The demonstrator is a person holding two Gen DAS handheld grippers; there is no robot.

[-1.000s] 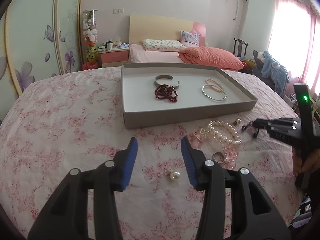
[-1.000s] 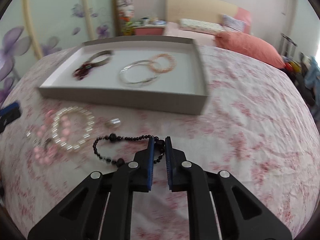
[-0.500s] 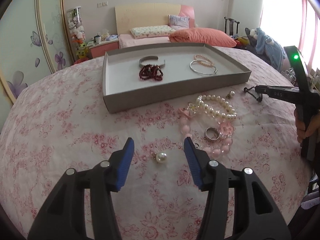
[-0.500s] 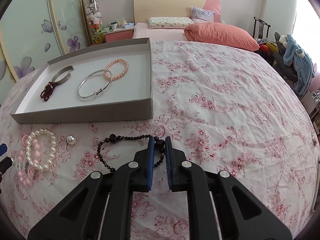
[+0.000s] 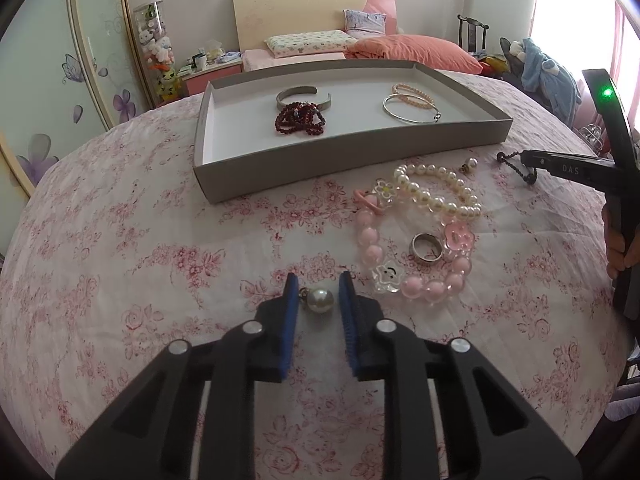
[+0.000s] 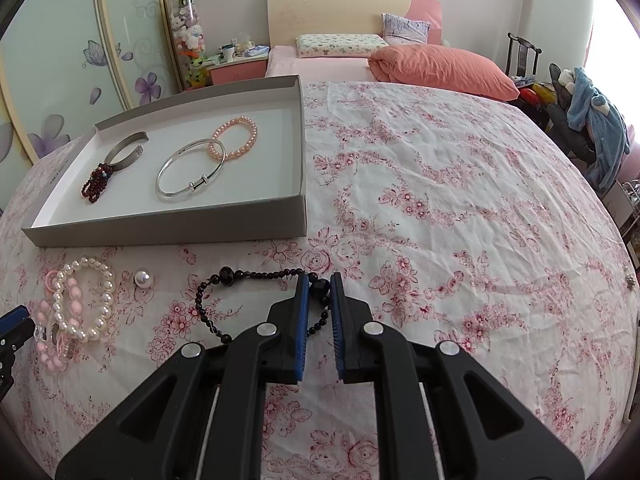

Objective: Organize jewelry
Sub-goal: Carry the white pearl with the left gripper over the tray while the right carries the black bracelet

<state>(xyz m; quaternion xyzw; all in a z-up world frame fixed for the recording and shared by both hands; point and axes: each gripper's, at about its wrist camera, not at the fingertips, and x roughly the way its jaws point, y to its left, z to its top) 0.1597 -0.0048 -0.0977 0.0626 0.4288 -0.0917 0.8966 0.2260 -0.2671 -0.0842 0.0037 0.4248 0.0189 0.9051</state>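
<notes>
A loose pearl earring [image 5: 320, 300] lies on the flowered cloth between the blue pads of my left gripper [image 5: 318, 282]. Its jaws are closing, and a thin gap still shows at the right pad. My right gripper [image 6: 319, 280] is shut on the black bead bracelet [image 6: 224, 276], which trails left over the cloth. From the left wrist view the right gripper [image 5: 520, 158] sits at the far right with the black beads [image 5: 516, 168] at its tip. The grey tray [image 5: 344, 156] holds a silver cuff [image 5: 304, 94], red beads [image 5: 300, 120], a silver bangle [image 5: 410, 112] and a pink pearl bracelet [image 5: 412, 90].
Near the tray's front wall lie a white pearl bracelet [image 5: 440, 192], a pink bead bracelet with flower charms [image 5: 400, 276], a silver ring [image 5: 427, 247] and a second pearl earring [image 5: 470, 164]. A hand [image 5: 620, 248] holds the right gripper. A bed stands behind the round table.
My left gripper came down and forward over the pearl earring, and its jaws narrowed from wide apart to close around it. The right gripper stayed shut on the black beads.
</notes>
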